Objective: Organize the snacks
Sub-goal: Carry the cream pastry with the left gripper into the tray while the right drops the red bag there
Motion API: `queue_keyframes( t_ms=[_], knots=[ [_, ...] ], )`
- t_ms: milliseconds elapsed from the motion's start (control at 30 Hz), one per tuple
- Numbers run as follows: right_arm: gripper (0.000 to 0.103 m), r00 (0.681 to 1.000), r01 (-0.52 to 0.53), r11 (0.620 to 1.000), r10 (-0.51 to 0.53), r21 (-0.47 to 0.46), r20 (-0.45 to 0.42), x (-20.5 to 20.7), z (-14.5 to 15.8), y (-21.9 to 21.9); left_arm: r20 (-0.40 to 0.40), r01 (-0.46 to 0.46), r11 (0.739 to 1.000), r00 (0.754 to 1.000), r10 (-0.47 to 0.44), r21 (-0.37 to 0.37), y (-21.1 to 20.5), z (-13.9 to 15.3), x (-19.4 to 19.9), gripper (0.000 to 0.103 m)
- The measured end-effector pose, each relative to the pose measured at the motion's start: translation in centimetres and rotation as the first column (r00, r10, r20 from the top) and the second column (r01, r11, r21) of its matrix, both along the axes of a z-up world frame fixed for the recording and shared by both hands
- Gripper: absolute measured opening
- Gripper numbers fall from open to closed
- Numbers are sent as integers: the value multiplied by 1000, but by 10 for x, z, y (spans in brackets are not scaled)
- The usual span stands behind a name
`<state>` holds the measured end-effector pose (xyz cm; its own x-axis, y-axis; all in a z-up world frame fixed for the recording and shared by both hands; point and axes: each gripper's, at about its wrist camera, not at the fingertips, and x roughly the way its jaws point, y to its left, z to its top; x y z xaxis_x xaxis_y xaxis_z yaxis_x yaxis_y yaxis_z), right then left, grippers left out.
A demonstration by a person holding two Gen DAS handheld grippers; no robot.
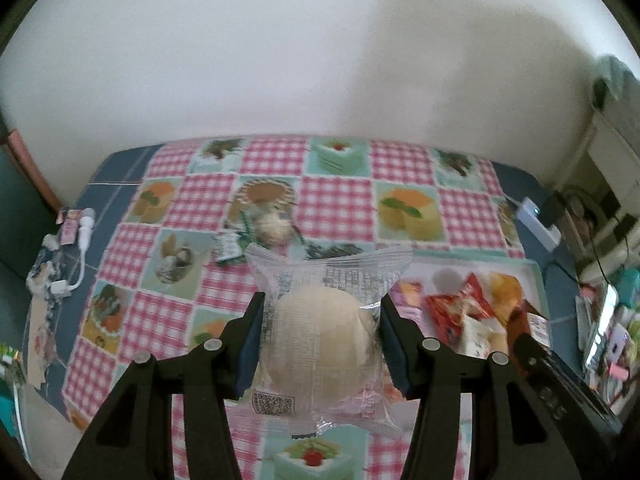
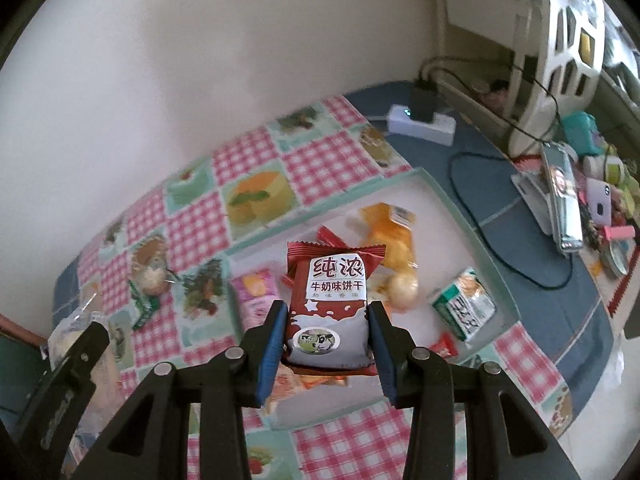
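My left gripper is shut on a clear-wrapped round pale bun and holds it above the checked tablecloth, left of the white tray. My right gripper is shut on a red and white milk biscuit packet and holds it over the white tray. The tray holds several snacks: an orange packet, a pink packet, a green and white packet, a round pale sweet. The left gripper and its bun show at the left edge of the right wrist view.
On the cloth lie a small wrapped cake and a green wrapper. A white power strip with a black cable sits at the table's right. A phone on a stand and clutter lie far right. A white cable lies far left.
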<state>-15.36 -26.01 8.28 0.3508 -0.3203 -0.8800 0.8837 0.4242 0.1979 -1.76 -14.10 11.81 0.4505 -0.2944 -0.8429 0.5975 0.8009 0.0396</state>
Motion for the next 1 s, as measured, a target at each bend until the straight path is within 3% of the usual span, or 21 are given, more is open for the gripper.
queue_keyframes(
  t_ms=[233,533,1000],
  knots=[
    [44,994,99,986,-93,131,-51,-26,-41,-31,-84,69,997,994,-64,47,-30,-30,-16,55],
    [44,974,223,954,-209,202,-87,-61,-65,-62,-148,136,988,981,-125,69,-57,-59,-30,55],
    [45,968,248,938,-231,244,-95,-68,-82,-72,-190,206,974,964,-187,91,-91,-86,-40,55]
  ],
)
